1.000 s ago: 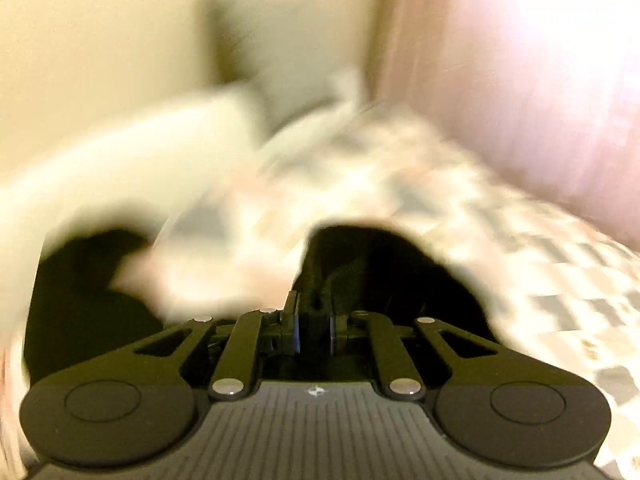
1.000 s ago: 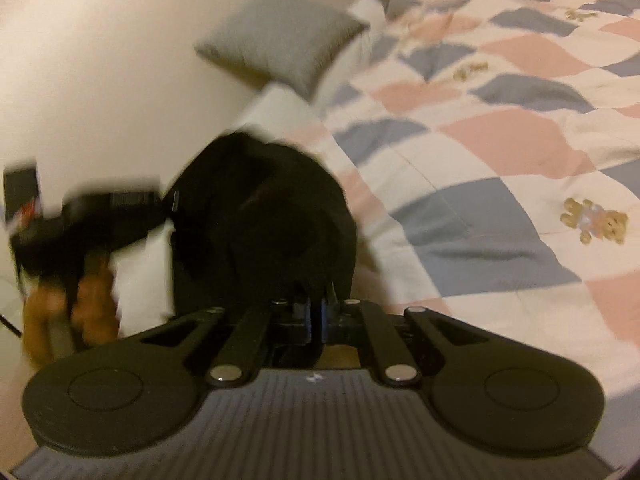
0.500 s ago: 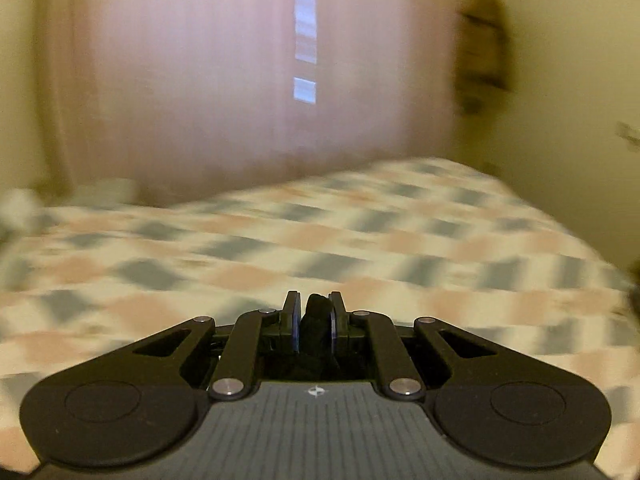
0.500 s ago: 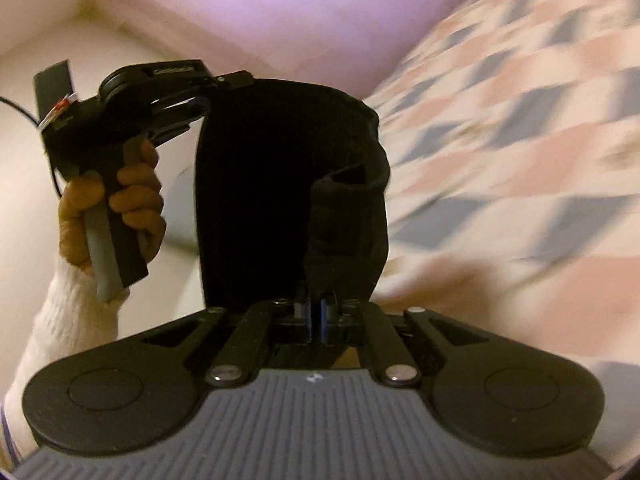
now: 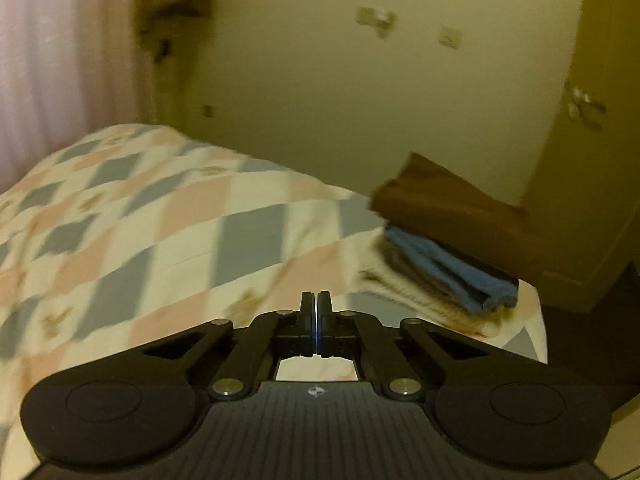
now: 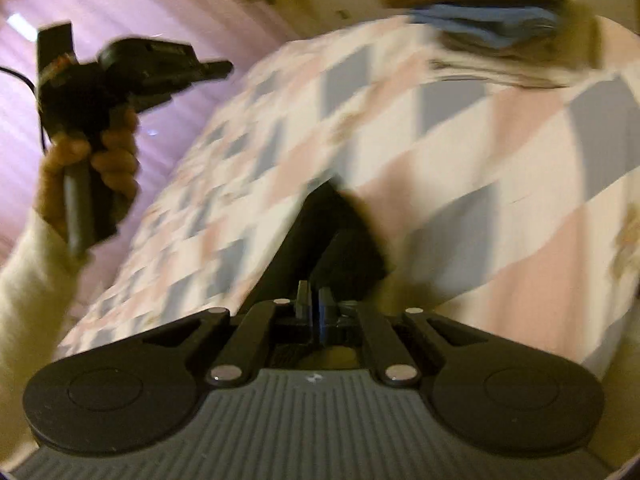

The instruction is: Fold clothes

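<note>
A black garment [image 6: 344, 236] is bunched at the tips of my right gripper [image 6: 314, 292], which is shut on it above the checked quilt [image 6: 440, 140]. My left gripper [image 5: 316, 300] has its jaws closing, all but together, with nothing between them. In the right wrist view, a hand holds the left gripper [image 6: 224, 67] up at the left, apart from the garment. A stack of folded clothes [image 5: 452, 248], brown on top with blue and pale striped pieces under it, lies at the bed's far corner. The same stack [image 6: 488, 24] appears blurred at the top right.
The quilted bed [image 5: 180, 220] fills most of both views. A pink curtain [image 5: 48, 60] hangs behind it, with a brownish item [image 5: 172, 4] on the wall beside it. A cupboard door [image 5: 580, 140] stands beyond the stack. A cream sleeve [image 6: 24, 300] is at the left edge.
The left gripper held a pinch of black cloth half a second ago and now holds none. Both views have swung fast across the bed to the folded stack. The garment hangs from the right gripper alone.
</note>
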A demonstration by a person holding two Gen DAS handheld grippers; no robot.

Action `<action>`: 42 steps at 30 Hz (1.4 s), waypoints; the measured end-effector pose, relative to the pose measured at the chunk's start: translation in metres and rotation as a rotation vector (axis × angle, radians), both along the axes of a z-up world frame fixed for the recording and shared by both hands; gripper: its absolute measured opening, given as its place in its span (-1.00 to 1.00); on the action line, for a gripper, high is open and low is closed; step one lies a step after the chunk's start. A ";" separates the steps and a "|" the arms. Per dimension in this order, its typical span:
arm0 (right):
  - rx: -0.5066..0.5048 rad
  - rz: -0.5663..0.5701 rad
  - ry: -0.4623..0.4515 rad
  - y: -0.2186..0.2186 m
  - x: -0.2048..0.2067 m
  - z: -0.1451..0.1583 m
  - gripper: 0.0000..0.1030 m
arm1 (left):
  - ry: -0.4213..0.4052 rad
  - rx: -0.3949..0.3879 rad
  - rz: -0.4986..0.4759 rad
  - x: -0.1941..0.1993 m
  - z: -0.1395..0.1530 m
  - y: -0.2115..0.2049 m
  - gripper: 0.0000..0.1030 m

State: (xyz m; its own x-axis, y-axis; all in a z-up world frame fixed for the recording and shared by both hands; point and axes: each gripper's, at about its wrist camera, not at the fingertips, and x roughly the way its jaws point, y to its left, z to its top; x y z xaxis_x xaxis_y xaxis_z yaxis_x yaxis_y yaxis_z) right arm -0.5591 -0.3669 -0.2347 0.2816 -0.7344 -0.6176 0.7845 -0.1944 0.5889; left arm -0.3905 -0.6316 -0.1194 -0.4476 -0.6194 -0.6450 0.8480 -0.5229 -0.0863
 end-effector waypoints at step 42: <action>-0.199 -0.478 -0.291 0.038 -0.036 -0.073 -0.93 | -0.106 0.020 -0.480 0.026 -0.108 -0.049 -0.78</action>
State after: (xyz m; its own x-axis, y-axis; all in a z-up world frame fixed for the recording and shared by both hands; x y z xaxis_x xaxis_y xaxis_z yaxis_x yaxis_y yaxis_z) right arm -0.5951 -0.3286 -0.3073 0.0278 -0.9153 -0.4018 0.4380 -0.3502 0.8280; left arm -0.3646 -0.6808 -0.2277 -0.6110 -0.3463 -0.7118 0.5164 -0.8559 -0.0269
